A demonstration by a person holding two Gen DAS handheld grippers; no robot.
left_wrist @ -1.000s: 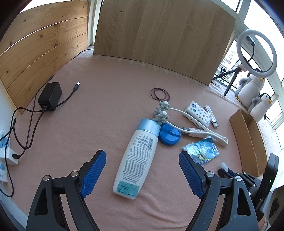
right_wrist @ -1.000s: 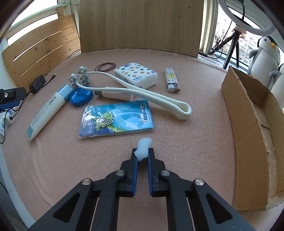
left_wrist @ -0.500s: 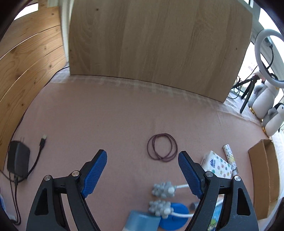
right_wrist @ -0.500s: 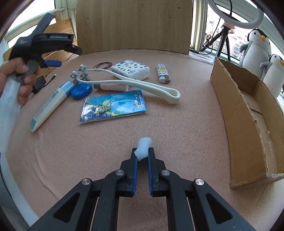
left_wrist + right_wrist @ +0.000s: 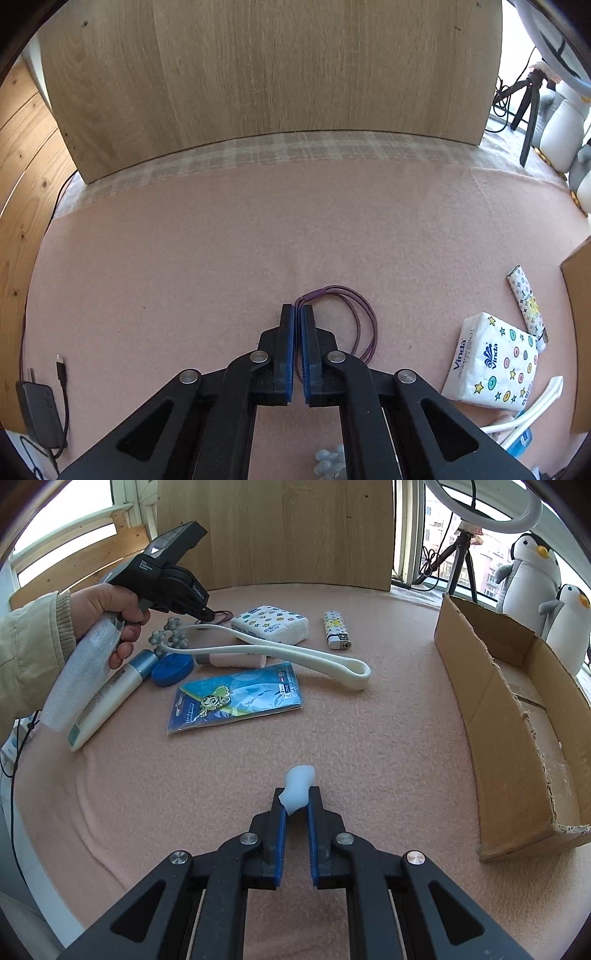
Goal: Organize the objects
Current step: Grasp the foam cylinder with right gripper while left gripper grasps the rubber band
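My left gripper is shut on the purple hair ties, pinching their near-left edge on the pink cloth; it also shows in the right wrist view. My right gripper is shut on a small white soft piece and hovers above the cloth's front middle. A tissue pack, a lighter, a white long-handled massager, a blue packet, a blue lid and a lotion bottle lie on the cloth.
An open cardboard box lies on its side at the right. Two penguin toys and a ring light stand behind it. A wooden board stands at the back. A charger with cable lies far left.
My left gripper moved forward to the hair ties and closed on them. My right gripper has stayed shut on the white piece and shifted a little to the right.
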